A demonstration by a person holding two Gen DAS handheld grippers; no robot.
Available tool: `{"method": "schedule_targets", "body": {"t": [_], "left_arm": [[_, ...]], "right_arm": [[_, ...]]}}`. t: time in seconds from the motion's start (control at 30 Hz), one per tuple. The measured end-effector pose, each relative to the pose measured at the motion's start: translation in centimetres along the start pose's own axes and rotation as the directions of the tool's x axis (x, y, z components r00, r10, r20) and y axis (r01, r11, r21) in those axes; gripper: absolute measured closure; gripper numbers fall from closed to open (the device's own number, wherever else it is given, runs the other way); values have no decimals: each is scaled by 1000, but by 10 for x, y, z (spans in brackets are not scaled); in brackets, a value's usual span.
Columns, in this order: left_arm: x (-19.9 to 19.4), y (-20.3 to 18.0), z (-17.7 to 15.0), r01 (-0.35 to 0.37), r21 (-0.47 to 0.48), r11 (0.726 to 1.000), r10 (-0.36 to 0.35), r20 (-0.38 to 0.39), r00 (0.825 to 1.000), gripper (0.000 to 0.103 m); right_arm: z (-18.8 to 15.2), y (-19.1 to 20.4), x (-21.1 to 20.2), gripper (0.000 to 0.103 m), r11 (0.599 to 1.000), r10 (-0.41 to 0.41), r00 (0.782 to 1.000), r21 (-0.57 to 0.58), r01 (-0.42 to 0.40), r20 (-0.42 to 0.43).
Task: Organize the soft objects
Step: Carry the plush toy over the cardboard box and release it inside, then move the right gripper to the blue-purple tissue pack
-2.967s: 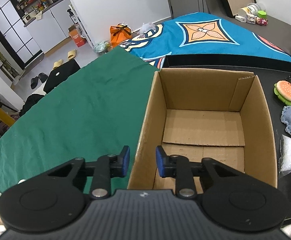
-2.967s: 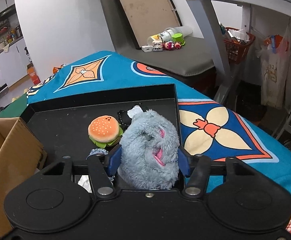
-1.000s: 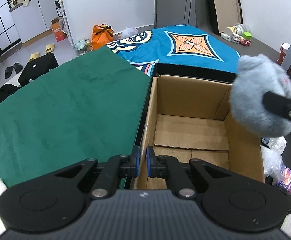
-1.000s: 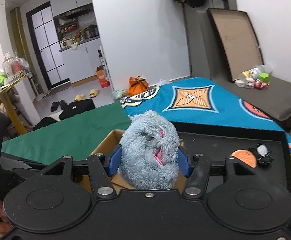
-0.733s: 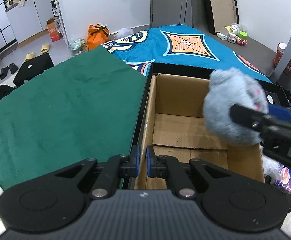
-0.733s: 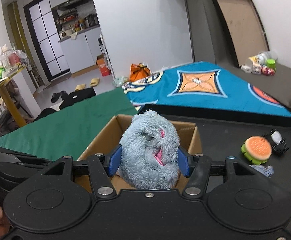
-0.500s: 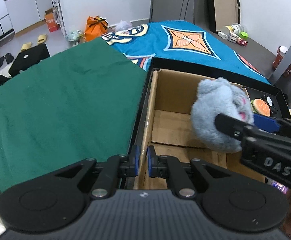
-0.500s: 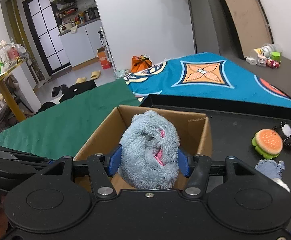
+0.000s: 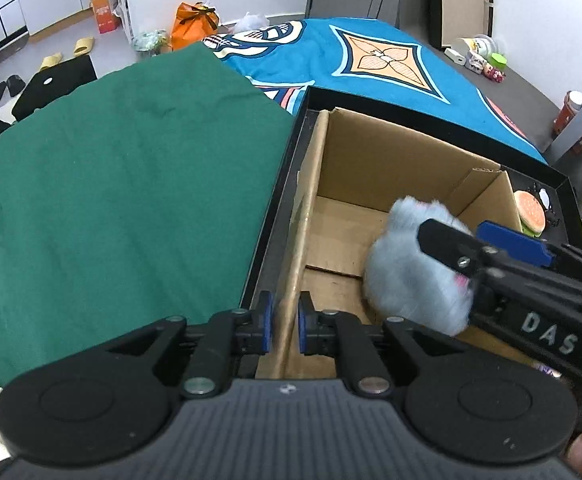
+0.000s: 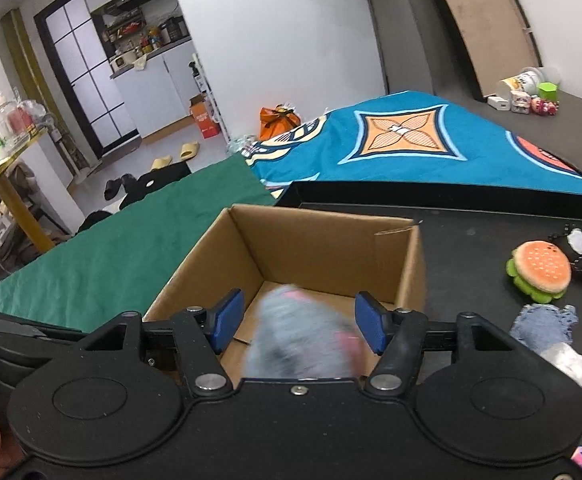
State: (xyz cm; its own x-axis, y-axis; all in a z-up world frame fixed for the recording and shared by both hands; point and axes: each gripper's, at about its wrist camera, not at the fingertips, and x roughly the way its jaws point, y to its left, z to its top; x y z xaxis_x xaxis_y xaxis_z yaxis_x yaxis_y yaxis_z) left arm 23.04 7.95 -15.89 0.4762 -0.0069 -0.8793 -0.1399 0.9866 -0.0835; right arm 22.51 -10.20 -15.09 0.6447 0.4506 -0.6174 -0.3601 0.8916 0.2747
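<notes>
Grey plush toy [image 10: 299, 332] dropped blurred into the cardboard box [image 10: 323, 248] as my right hand-held gripper [image 10: 299, 322] was opening, pads clear. Left hand-held gripper [image 9: 282, 322] clamped the box wall [image 9: 305, 216]. Next I'd judged: fetch the burger plush [image 10: 541, 270].

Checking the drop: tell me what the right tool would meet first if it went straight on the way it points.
Likely the blue plush toy, blurred between the opening right tool pads, then the cardboard box floor; depth is unclear.
</notes>
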Motion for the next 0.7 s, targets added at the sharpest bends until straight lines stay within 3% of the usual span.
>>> {"method": "schedule_targets", "body": {"t": [0.13,0.27,0.33,0.7], "left_arm": [[-5,-2,0,-10,-4,1000,10,-12,1000,83],[-14,-7,-1,-30,-2,1000,30,5,1000,52],[-20,-11,-2,-36,9,999,36,21,999,46],[-37,-28,-14,-81,43,996,79,41,996,33]], "right_arm": [[4,-3,-18,42,1000,7,1000,13,-8,30],[5,-6,-35,42,1000,4,998,30,-6,56],[4,-10,-43,42,999,-6,998,38,4,65],[-14,-48,-74,42,990,-85,994,114,77,62]]}}
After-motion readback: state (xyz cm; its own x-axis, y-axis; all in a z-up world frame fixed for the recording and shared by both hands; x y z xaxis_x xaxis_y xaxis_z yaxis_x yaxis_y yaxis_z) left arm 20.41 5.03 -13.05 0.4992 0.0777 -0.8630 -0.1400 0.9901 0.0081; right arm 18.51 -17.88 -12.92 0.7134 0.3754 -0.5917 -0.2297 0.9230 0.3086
